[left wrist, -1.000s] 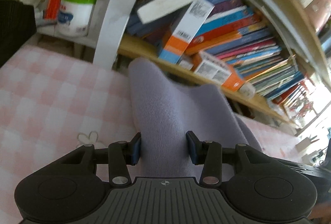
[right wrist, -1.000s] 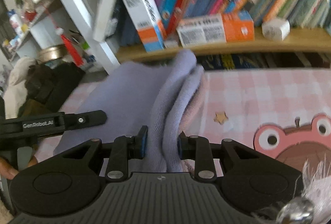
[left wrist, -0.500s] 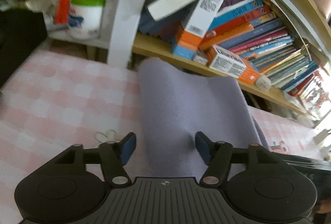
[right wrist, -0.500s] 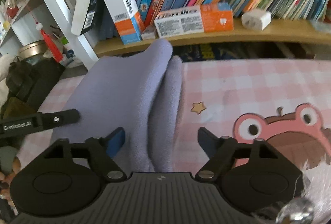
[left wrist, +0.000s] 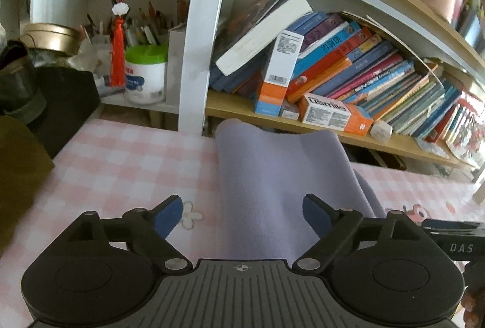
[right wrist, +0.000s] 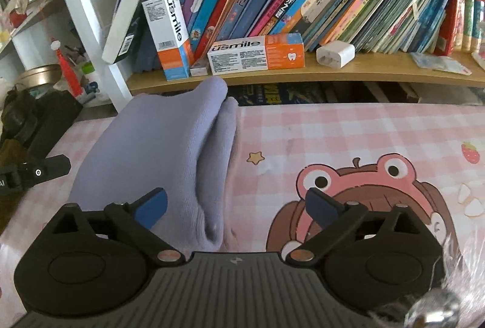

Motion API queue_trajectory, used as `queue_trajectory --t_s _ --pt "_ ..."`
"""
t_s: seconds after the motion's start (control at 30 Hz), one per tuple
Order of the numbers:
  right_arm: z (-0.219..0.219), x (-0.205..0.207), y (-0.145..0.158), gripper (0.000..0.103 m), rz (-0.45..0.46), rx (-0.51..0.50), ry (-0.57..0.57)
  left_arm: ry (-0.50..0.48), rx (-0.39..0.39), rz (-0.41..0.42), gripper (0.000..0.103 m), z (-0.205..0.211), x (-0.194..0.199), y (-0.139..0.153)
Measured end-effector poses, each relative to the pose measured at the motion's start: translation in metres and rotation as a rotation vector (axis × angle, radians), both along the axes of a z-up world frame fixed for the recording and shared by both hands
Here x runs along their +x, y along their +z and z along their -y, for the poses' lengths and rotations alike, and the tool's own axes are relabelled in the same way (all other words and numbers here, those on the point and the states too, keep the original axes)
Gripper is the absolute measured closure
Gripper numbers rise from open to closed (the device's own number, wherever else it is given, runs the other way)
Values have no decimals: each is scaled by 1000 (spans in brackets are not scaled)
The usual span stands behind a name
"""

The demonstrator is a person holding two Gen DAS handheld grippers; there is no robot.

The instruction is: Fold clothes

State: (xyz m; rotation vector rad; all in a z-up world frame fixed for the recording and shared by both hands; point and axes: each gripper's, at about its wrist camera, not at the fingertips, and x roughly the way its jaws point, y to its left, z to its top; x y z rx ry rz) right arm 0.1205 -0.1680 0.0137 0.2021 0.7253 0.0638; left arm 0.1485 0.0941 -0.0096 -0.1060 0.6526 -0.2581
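Note:
A lilac knitted garment [left wrist: 279, 176] lies folded in layers on the pink checked cloth [left wrist: 127, 164], its far end near the bookshelf. In the left wrist view my left gripper [left wrist: 242, 216] stands open over the garment's near end, blue pads wide apart and holding nothing. In the right wrist view the same garment [right wrist: 169, 152] shows its stacked folded edge on the right side. My right gripper [right wrist: 236, 203] is open too, its left pad over the fabric, its right pad over the cartoon frog print [right wrist: 363, 185]. The other gripper's black body [right wrist: 33, 173] shows at the left edge.
A wooden shelf [right wrist: 303, 70] of slanted books and two toothpaste boxes [right wrist: 257, 54] runs just behind the garment. A white upright post [left wrist: 200, 34] stands left of the books. A white jar with a green lid [left wrist: 145, 73], a red tassel and dark bags sit at the far left.
Both grippers have let go of the lilac garment and spread wide open. Both have drawn back and risen, and the garment now lies flat on the cloth.

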Motion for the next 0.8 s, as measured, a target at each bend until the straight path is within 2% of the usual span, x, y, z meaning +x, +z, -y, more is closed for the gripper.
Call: queue_trajectory --t_s 0.23,0.8 --pt "-8 -27 6 0 5 -36 -9 6 56 -9 8 6 -29 -1" --pt "-11 -79 1 0 -22 -48 -58 15 35 -53 4 4 -76 -8"
